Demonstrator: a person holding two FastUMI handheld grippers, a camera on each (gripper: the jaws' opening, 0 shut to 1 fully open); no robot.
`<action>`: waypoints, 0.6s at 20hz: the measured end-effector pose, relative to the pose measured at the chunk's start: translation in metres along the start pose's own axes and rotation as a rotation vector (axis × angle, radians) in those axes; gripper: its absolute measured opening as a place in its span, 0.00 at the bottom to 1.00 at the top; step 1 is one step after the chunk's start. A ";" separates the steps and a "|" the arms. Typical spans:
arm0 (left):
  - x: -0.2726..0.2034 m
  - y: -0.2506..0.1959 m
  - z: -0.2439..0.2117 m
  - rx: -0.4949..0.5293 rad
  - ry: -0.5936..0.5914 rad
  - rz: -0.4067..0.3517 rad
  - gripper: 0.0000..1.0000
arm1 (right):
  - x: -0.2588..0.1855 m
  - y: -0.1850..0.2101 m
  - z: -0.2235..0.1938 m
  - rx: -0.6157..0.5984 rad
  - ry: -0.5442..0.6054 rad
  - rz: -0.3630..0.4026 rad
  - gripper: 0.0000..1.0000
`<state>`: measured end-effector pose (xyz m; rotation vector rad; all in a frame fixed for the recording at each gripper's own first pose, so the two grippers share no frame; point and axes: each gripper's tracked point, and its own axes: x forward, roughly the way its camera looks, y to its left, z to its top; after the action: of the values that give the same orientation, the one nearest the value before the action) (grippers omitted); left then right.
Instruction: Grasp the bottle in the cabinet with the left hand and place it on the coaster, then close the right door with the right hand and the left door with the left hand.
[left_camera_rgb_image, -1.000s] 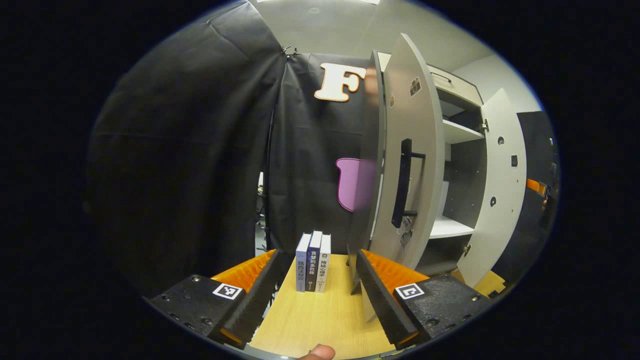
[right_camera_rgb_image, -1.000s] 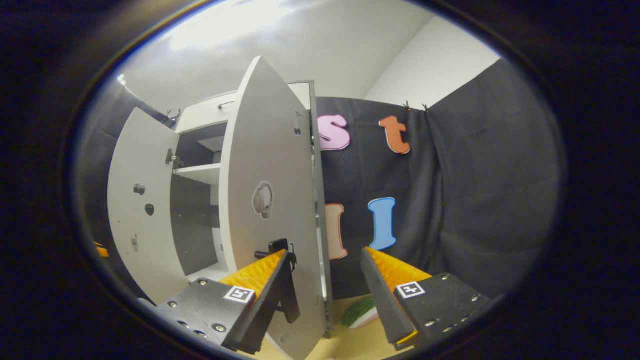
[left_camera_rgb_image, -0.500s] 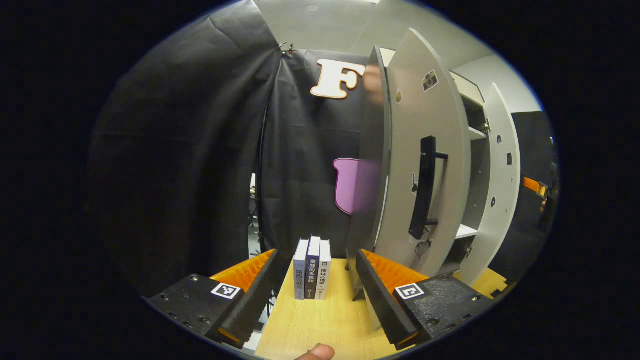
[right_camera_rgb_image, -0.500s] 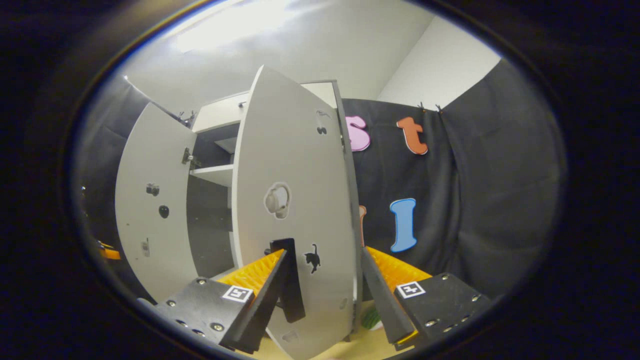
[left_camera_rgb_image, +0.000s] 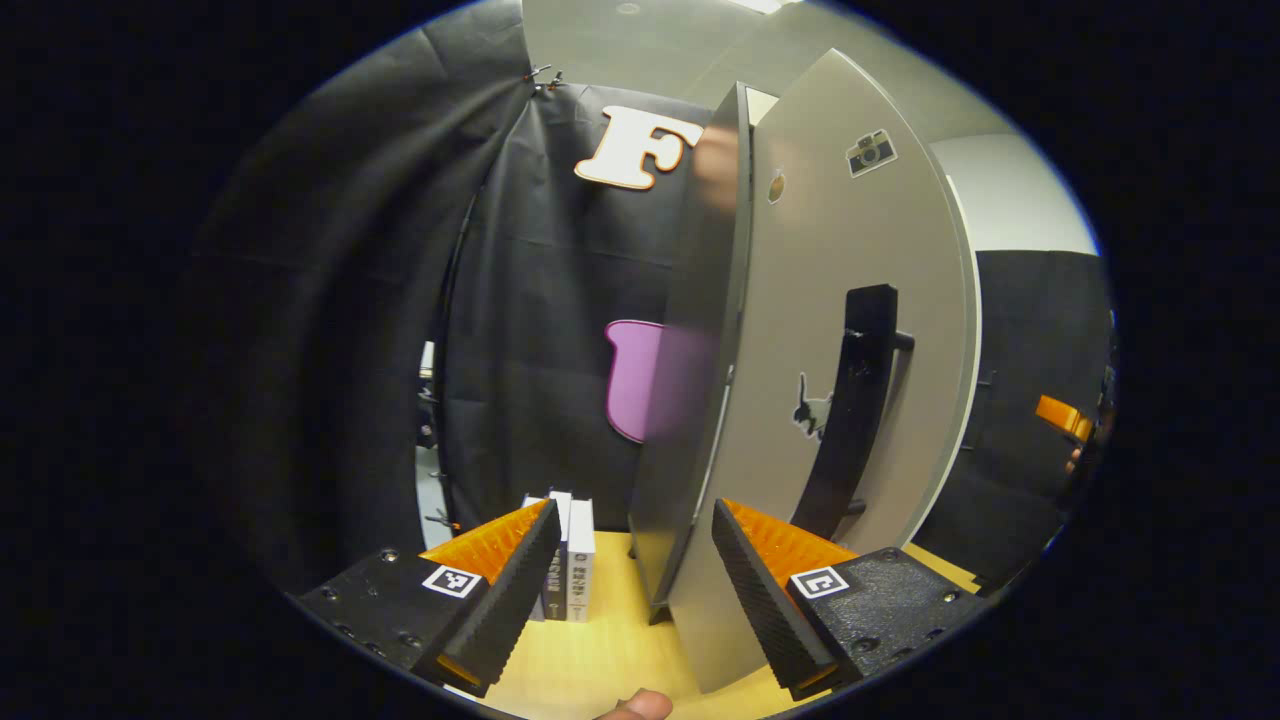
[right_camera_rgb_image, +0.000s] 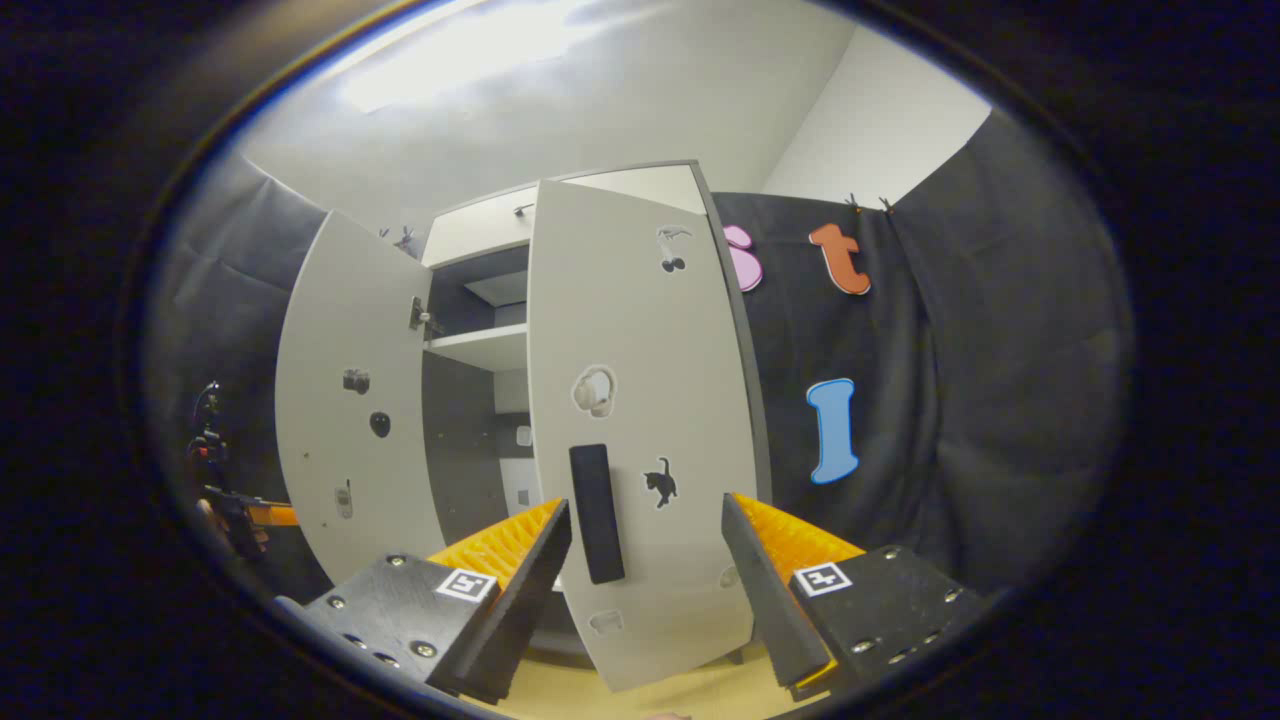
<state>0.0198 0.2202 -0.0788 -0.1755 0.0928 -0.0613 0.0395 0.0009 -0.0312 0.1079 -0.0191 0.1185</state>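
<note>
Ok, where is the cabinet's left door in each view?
Left gripper view: the left door stands right of centre, its handle side toward the camera.
Right gripper view: the left door stands open at the left, beside the nearly shut right door.
Shared landmark: the wooden tabletop at the cabinet's foot.

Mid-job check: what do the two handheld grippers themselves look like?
Left gripper and right gripper match: two long, wedge-shaped jaws with ribbed inner faces, each on a black block with small screws and a square black-and-white tag.
</note>
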 end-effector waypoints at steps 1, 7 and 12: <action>0.005 -0.008 -0.001 -0.001 0.005 -0.019 0.96 | -0.012 0.000 -0.005 0.000 0.016 -0.008 0.89; 0.010 -0.015 0.006 0.039 0.010 -0.011 0.95 | -0.106 -0.012 -0.026 0.009 0.092 -0.079 0.93; 0.006 -0.025 0.010 0.147 0.027 0.076 0.89 | -0.194 -0.040 -0.019 -0.101 0.096 -0.232 0.93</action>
<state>0.0257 0.1966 -0.0651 -0.0238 0.1211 0.0053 -0.1480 -0.0592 -0.0592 0.0033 0.0830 -0.1087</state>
